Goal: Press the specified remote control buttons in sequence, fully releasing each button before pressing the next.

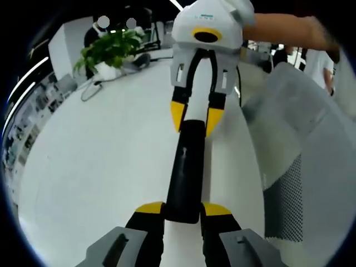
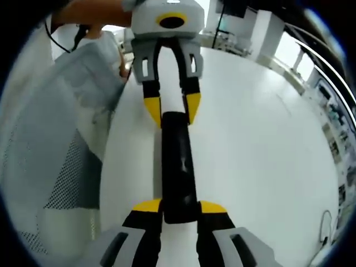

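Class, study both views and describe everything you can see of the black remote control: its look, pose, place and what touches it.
The remote control is a long, slim black bar with a glossy, plastic-looking surface; its buttons are too blurred to make out. It lies lengthwise over the white table, spanning the two claws. The left claw clamps its yellow tips on one end, and the right claw clamps the opposite end, so each claw faces the other along the remote.

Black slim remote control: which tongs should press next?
Toss-up, nominally right: left tongs and right tongs each clamp one end of the black slim remote control; either must release before pressing.
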{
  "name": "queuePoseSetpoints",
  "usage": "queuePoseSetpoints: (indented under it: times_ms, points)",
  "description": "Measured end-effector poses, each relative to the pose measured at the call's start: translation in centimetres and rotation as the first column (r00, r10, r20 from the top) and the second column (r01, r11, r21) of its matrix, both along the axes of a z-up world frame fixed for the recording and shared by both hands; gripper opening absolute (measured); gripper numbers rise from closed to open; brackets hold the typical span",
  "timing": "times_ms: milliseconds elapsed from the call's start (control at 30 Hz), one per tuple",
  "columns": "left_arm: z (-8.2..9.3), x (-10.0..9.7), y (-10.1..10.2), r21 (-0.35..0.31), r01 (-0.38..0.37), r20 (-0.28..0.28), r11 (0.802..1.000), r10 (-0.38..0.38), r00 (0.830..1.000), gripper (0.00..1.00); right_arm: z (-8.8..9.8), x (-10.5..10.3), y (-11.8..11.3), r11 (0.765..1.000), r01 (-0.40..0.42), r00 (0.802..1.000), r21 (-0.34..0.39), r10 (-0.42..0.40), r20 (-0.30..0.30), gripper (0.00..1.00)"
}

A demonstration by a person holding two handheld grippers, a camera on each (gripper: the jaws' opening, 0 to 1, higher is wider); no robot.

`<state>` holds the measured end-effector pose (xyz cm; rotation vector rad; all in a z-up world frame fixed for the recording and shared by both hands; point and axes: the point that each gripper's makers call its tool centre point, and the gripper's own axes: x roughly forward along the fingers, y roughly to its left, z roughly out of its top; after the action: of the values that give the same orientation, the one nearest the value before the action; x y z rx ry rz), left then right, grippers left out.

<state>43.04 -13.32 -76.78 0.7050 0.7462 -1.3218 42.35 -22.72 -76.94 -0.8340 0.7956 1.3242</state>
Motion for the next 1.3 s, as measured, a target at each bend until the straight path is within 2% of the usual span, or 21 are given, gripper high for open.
queuePoseSetpoints:
  times_ms: [567,1000,1267,1300]
  points:
    - [-0.2,-1.5,0.4,-0.011,-0.010,-0.003,1.000,0.010,1.000,0.24,-0.7,-1.5,0.5,1.000,-0.014,1.000,0.012,0.014,-0.015,0.20]
    - [-1.3,-2.4,0.3,-0.012,-0.025,-0.016,1.000,0.025,1.000,0.24,-1.3,-2.4,0.6,0.999,-0.040,0.999,-0.006,0.039,-0.024,0.20]
    - [-1.4,-2.4,0.5,-0.017,-0.019,-0.016,1.000,0.019,1.000,0.24,-1.4,-2.4,0.6,0.999,-0.044,0.999,-0.006,0.044,-0.013,0.21]
    - [-1.6,-2.4,0.6,-0.004,-0.008,-0.003,1.000,0.008,1.000,0.23,-1.5,-2.4,0.5,0.999,-0.047,0.999,-0.014,0.047,-0.006,0.21]
